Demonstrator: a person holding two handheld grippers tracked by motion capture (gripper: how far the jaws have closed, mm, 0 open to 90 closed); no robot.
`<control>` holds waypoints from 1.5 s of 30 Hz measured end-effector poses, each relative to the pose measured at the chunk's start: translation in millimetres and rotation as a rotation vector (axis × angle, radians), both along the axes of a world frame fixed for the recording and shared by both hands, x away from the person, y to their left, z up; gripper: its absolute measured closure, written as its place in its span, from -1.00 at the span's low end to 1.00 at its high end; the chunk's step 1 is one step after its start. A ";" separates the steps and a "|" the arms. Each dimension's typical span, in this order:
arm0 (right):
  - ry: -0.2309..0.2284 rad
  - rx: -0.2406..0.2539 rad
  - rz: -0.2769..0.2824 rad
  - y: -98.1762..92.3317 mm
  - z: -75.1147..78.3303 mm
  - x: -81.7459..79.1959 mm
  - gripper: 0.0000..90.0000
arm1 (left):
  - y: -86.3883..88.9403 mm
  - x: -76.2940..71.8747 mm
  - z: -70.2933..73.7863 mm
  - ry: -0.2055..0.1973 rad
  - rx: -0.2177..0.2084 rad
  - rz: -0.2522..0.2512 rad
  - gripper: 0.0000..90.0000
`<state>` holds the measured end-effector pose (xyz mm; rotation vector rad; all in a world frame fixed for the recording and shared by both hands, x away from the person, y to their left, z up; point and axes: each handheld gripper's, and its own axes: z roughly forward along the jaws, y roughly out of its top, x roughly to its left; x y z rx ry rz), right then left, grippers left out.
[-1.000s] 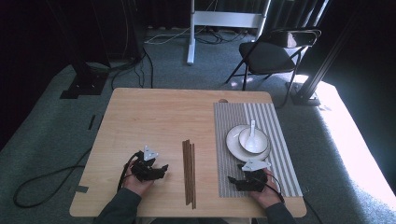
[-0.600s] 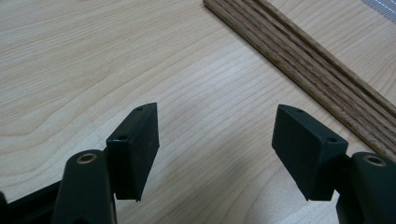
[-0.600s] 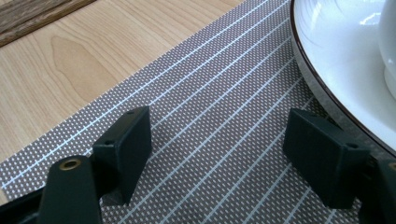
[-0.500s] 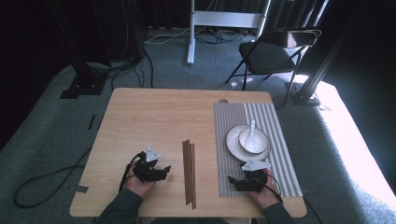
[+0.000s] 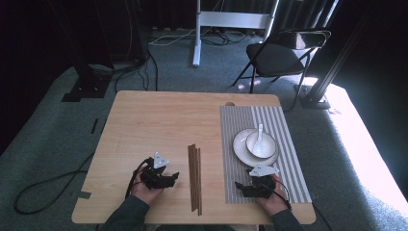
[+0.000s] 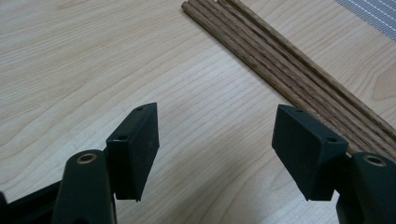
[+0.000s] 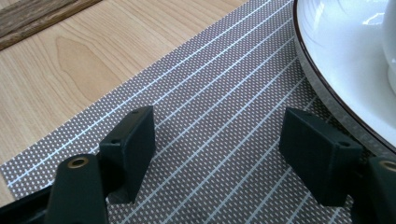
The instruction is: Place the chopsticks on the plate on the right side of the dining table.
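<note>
One left claw (image 5: 169,177) rests on the bench (image 5: 159,120), spread with nothing between its jaws; it has shifted slightly since the earlier frames. Just to its right lies one bundle of chopsticks (image 5: 194,175), unmoved. Next comes one striped mat (image 5: 240,130) carrying one plate (image 5: 240,144), one bowl (image 5: 267,147) and one spoon (image 5: 260,134). One right claw (image 5: 243,189) sits on the mat, spread and empty, jaws having just been closing.

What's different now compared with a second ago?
Very little. The right gripper has just been closing a bit; its jaws remain apart over the placemat with nothing between them. The left gripper stays open beside the chopsticks. Plate, bowl and spoon are unchanged.
</note>
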<state>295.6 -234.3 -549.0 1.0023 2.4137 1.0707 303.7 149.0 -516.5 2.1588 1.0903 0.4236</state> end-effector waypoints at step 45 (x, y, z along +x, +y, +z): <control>0.002 0.002 0.001 -0.1 0.0 0.1 -0.41 | -42.6 -0.8 -12.9 0.055 -0.027 -0.084 -0.16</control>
